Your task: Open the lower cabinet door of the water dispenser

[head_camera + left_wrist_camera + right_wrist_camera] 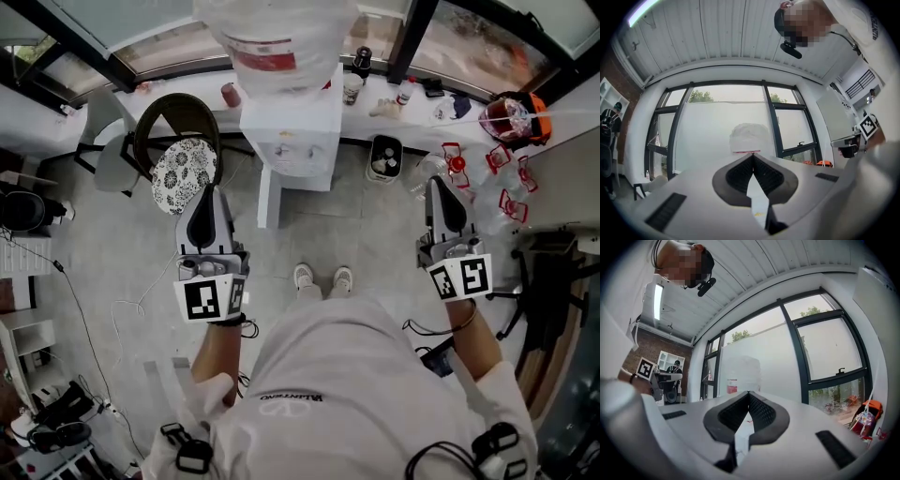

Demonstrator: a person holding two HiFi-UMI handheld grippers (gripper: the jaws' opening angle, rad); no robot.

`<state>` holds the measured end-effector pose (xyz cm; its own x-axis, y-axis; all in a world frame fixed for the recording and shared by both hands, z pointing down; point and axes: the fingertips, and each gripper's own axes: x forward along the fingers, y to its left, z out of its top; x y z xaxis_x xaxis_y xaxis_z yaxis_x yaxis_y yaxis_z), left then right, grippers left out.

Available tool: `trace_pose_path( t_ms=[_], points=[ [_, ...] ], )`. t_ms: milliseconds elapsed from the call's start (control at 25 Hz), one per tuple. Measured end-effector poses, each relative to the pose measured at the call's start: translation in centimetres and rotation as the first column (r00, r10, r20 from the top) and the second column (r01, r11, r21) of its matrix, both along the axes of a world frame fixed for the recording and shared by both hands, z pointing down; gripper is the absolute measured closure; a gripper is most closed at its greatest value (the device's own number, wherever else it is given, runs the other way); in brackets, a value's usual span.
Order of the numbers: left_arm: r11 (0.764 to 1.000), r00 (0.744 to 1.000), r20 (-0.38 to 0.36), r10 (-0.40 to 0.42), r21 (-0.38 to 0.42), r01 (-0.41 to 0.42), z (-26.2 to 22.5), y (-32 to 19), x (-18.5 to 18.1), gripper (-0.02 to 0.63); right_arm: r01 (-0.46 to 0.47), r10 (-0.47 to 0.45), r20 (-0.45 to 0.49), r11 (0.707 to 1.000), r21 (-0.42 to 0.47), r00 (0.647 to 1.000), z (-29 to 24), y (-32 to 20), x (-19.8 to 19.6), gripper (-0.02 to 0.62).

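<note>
Grey tiled floor runs to the window wall, where the white water dispenser stands straight ahead of the person, bottle on top. Left gripper and right gripper are held either side, well short of it, jaws pressed together on nothing. The lower door cannot be made out.

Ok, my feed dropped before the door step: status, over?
Left tongs, right tongs shut, empty. Water dispenser ahead, untouched, nothing swung open. Chair to its left, bin to its right, neither in front.
</note>
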<state>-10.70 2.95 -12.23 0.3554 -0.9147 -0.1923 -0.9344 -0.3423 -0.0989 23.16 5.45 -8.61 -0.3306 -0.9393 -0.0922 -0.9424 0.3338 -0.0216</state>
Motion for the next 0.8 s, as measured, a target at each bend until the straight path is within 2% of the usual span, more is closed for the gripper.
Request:
trace_pose_path(
  t_ms=[800],
  points=[
    [1.0, 0.999, -0.02, 0.026, 0.003, -0.026, -0.3, -0.01, 0.75, 0.601, -0.007, 0.007, 0.002, 1.0, 0.005, 1.0, -0.36, 0.08, -0.41, 0.583]
  ],
)
